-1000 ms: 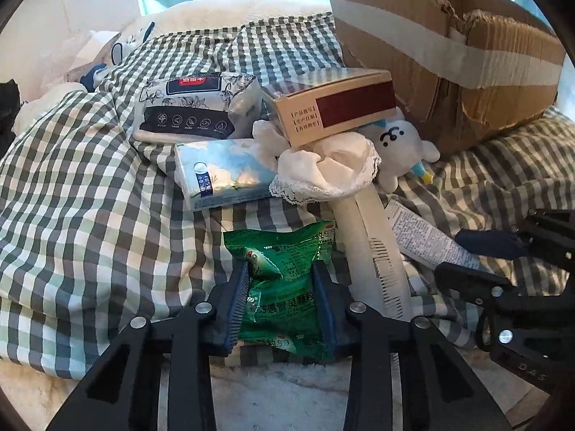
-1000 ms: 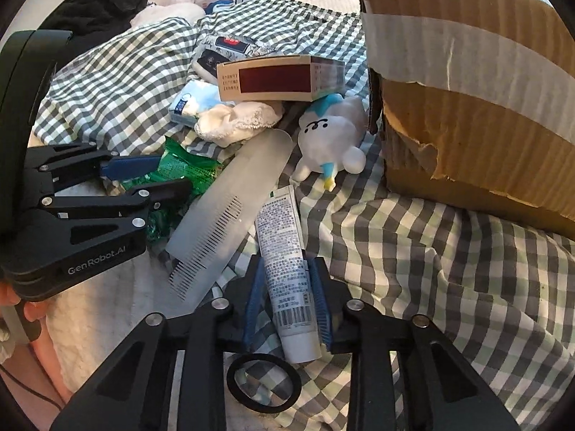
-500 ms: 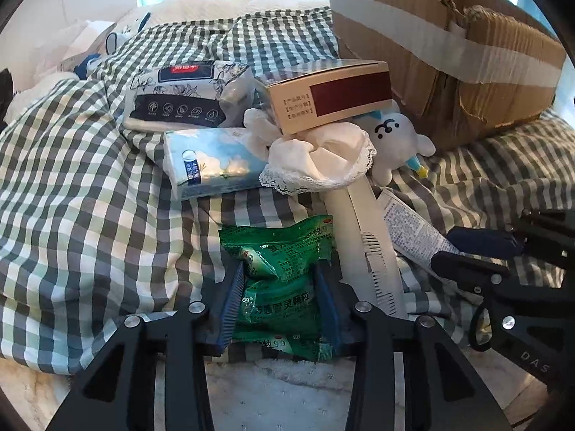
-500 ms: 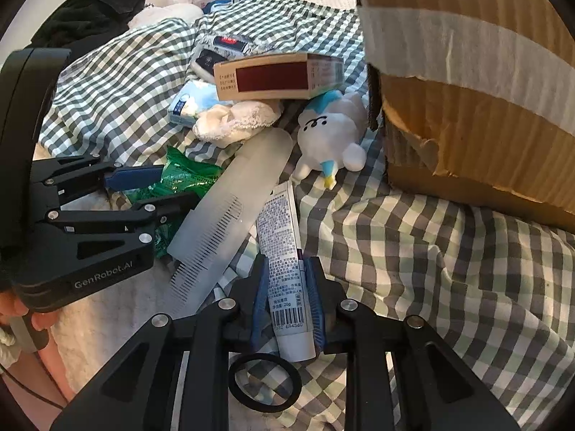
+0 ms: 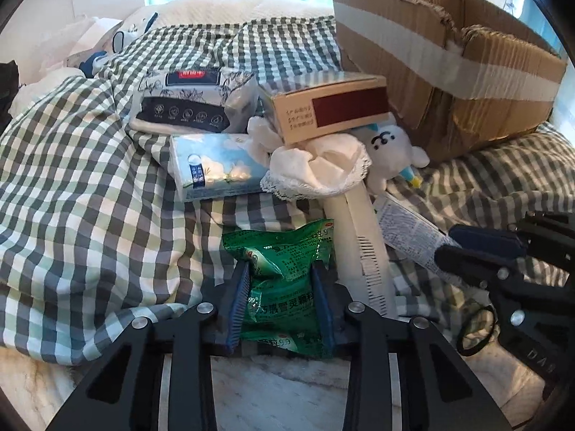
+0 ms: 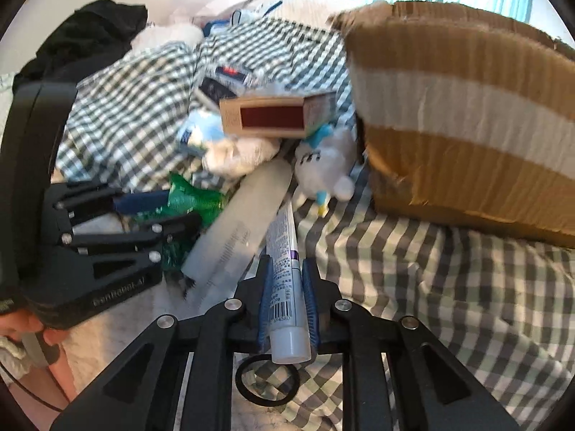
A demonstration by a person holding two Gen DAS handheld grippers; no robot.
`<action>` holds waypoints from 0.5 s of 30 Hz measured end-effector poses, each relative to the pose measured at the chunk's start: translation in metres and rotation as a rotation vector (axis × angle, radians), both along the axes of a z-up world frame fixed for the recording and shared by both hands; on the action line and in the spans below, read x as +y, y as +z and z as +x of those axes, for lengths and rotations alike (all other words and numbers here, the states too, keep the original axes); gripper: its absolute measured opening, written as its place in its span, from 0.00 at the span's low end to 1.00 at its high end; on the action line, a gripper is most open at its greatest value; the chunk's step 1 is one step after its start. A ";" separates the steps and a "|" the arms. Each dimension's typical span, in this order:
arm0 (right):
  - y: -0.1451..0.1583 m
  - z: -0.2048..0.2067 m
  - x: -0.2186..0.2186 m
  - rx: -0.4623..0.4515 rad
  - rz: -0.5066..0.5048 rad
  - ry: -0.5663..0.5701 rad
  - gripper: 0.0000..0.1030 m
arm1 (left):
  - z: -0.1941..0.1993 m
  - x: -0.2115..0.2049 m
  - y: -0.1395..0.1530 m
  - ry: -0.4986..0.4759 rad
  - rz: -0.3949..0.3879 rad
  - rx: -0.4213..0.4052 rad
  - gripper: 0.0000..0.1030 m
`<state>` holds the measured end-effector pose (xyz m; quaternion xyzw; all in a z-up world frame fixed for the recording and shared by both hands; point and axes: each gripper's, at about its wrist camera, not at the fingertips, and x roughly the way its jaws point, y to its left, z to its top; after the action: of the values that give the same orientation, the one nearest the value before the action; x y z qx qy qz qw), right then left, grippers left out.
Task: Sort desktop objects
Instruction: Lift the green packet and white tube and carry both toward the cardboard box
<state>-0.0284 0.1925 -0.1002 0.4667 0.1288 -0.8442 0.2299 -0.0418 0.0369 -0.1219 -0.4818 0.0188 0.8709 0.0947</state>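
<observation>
Left tool clamped on green packet, comb touching alongside. Right tool clamped on white tube; cardboard box near, checked cloth open between.

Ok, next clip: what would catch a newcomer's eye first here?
Probably the two grips: the left gripper is clamped on a green sachet pack, and the right gripper on a white tube. Next, the torn cardboard box at the right, on the checked cloth, with a heap of clutter beside it topped by a tan carton.
</observation>
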 end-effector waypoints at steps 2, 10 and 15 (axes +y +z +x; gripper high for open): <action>0.004 0.000 0.000 0.011 -0.007 -0.008 0.15 | 0.002 0.002 0.003 -0.007 -0.003 0.008 0.33; 0.022 0.006 0.010 0.042 -0.053 -0.015 0.08 | 0.009 0.002 0.022 0.003 0.032 0.049 0.33; 0.016 0.009 0.011 0.021 -0.048 -0.011 0.08 | 0.011 -0.003 0.026 0.025 0.070 0.043 0.33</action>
<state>-0.0198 0.2035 -0.0840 0.4527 0.1082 -0.8533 0.2350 -0.0308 0.0342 -0.0959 -0.4598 -0.0154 0.8822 0.1003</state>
